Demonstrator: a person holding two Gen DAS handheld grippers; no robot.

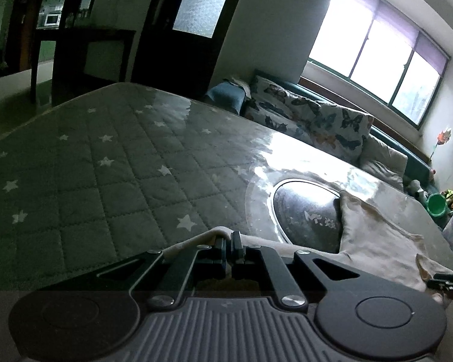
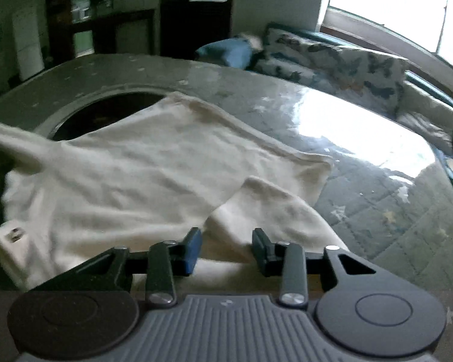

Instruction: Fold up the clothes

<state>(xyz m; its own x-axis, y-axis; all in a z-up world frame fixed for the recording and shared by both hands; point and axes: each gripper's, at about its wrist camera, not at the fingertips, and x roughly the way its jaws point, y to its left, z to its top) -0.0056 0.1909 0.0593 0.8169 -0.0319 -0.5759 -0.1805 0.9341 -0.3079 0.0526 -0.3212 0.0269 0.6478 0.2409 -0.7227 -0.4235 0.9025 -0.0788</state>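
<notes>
The cream garment (image 2: 130,175) is spread directly ahead of the right gripper (image 2: 227,250), its long axis running from near-left to far-right, with a loose flap (image 2: 274,211) lying nearest, just beyond the parted jaws; nothing is pinched there. An edge of the same garment is clamped in the closed left gripper (image 1: 229,249), so the free flap is judged nearer the right hand. The cloth is seen pale, rumpled, partly draped over a round dark opening (image 1: 305,208) in the quilted table cover (image 1: 105,157).
</notes>
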